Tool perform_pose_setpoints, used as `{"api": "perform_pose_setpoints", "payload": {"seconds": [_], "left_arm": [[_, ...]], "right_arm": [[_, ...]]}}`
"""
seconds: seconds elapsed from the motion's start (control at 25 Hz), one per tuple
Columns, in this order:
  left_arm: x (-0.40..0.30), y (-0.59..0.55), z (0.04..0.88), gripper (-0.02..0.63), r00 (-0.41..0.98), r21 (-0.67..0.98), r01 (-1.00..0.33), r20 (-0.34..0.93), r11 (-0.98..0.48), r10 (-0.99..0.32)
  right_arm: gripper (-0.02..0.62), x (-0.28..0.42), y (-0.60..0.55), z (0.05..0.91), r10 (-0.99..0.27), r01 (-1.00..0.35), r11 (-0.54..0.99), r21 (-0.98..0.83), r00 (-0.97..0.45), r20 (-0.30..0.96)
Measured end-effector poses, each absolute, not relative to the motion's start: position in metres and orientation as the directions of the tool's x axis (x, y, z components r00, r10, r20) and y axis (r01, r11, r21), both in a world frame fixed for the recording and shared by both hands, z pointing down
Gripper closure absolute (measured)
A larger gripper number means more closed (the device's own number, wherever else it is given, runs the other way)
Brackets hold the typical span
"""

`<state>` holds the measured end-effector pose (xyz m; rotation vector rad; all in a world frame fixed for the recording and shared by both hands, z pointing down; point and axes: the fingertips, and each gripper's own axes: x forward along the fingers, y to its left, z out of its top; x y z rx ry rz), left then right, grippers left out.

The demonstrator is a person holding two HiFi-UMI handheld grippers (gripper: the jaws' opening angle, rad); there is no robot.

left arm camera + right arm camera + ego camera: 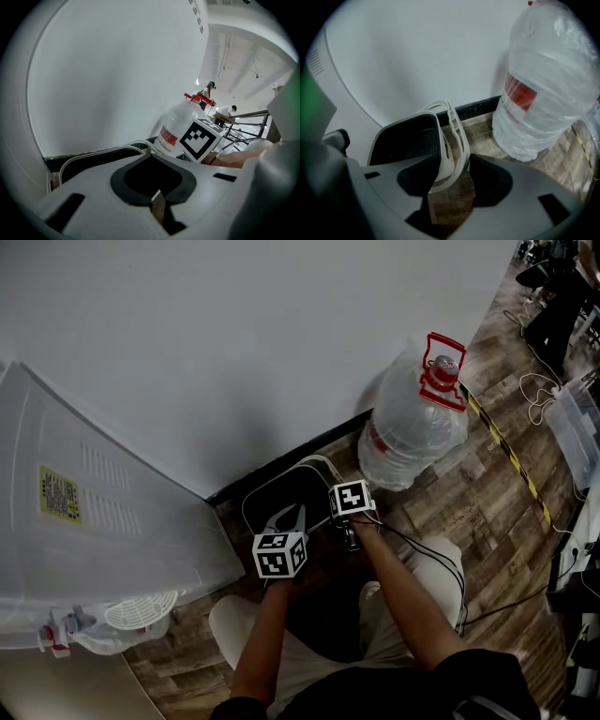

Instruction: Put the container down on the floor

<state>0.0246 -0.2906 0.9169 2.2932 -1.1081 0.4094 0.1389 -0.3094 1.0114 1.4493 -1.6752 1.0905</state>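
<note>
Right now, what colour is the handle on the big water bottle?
The handle is red, clearest in the head view.

Container (267,493) largely covered in head view; left gripper view shows only its rim. Bottle (543,93) top cut off in right gripper view. Far people (228,110) too small.

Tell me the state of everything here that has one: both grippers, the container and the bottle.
Left gripper: shut, empty.
Right gripper: open, the container's handle between its jaws, not gripped.
Container: resting on the floor against the wall.
Bottle: upright on the floor.
</note>
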Motion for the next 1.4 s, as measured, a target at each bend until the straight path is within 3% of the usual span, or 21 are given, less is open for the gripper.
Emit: {"api": "perform_pose_setpoints", "payload": {"seconds": [0.16,1.24,1.4], "left_arm": [[0.022,-0.291,0.917,0.589,0.608,0.347,-0.793,0.489,-0.5,-0.625],[0.001,-0.302,0.892,0.589,0.587,0.329,-0.81,0.462,-0.485,-0.665],[-0.004,-0.298,0.878,0.589,0.587,0.316,-0.809,0.45,-0.495,-0.673]], "right_arm": [[0.388,0.142,-0.307,1.018,-0.413,-0.987,0.022,-0.158,-0.153,0.898],[0.388,0.14,-0.304,1.006,-0.411,-0.981,0.01,-0.192,-0.179,0.894],[0.438,0.13,-0.3,0.985,-0.434,-0.982,0.037,-0.185,-0.182,0.882]]}}
